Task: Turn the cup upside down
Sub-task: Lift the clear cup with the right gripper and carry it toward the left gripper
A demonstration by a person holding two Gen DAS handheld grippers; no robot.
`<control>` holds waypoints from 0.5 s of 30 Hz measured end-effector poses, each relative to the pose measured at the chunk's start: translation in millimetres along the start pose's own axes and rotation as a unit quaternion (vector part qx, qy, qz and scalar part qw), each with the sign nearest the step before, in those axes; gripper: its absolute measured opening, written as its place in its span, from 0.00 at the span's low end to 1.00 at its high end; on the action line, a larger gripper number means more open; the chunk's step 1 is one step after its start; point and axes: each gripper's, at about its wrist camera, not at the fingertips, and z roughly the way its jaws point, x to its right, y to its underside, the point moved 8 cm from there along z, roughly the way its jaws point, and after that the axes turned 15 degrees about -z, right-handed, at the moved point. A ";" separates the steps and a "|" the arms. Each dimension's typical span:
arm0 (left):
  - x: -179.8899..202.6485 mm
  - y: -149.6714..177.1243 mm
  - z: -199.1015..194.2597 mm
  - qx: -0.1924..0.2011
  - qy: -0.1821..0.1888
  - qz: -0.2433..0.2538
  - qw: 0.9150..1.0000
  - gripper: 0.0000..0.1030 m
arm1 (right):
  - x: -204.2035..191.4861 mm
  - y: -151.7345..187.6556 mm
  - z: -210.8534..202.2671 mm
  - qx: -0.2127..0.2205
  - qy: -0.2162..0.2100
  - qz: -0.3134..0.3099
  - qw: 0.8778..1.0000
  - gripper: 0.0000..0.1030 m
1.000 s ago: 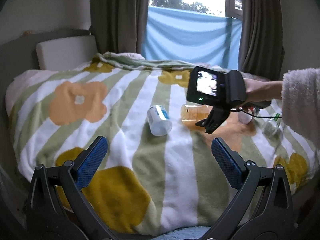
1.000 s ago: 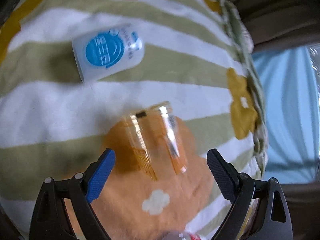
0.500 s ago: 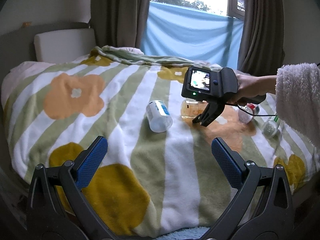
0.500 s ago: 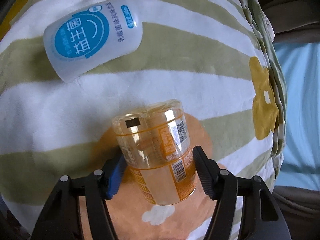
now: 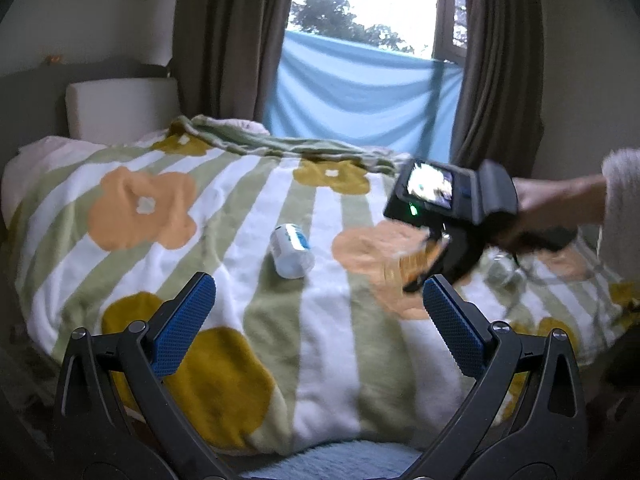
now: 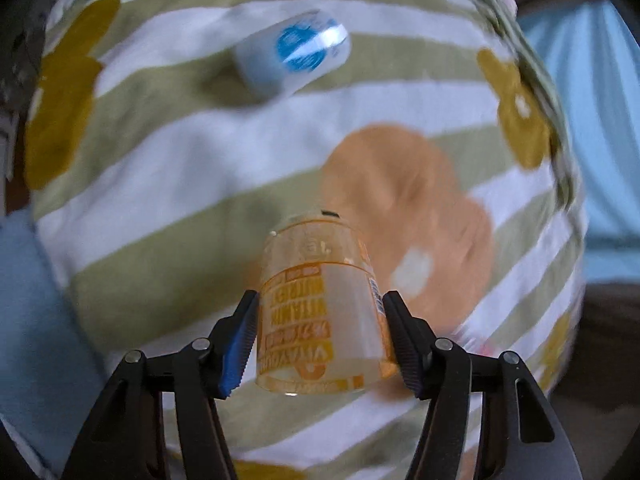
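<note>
A clear orange-printed plastic cup [image 6: 320,312] sits between the pads of my right gripper [image 6: 320,346], which is shut on it and holds it off the blanket. Its printing reads upside down. In the left wrist view the same cup [image 5: 408,268] shows blurred under the right gripper [image 5: 420,276], over an orange flower of the blanket. My left gripper [image 5: 316,324] is open and empty, above the bed's near edge.
A white cup with a blue label [image 5: 291,250] lies on its side on the striped flower blanket [image 5: 240,208]; it also shows in the right wrist view [image 6: 292,52]. Small bottles [image 5: 502,272] lie at the right. Curtains and a window stand behind the bed.
My right gripper closed on the orange cup, lifted it off the blanket and turned it. The left gripper has drawn back and shifted left a little.
</note>
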 end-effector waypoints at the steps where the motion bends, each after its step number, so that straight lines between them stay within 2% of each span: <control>1: 0.7 0.3 -2.4 0.000 0.004 0.000 1.000 1.00 | -10.2 6.2 0.8 0.003 -0.013 0.014 1.000 0.55; 3: 3.5 1.0 -10.0 0.002 0.011 0.002 1.000 1.00 | -28.0 15.7 0.8 0.026 -0.022 0.037 0.999 0.54; 7: 8.6 1.0 -22.4 0.008 0.019 0.010 1.000 1.00 | -41.0 29.0 -2.4 0.083 -0.012 0.091 0.992 0.54; 8: 9.2 0.7 -24.6 0.009 0.021 0.010 1.000 1.00 | -40.8 34.1 -4.1 0.113 -0.012 0.123 0.986 0.53; 10: 9.1 -0.7 -30.0 0.013 0.024 0.011 1.000 1.00 | -36.8 37.6 -6.5 0.134 -0.012 0.153 0.979 0.53; 13: 9.7 -2.7 -33.2 0.019 0.023 0.011 0.999 1.00 | -21.9 38.4 -17.1 0.186 -0.014 0.201 0.962 0.53; 15: 10.7 -2.6 -32.9 0.018 0.025 0.008 0.999 1.00 | -8.1 32.5 -22.8 0.225 -0.028 0.243 0.943 0.53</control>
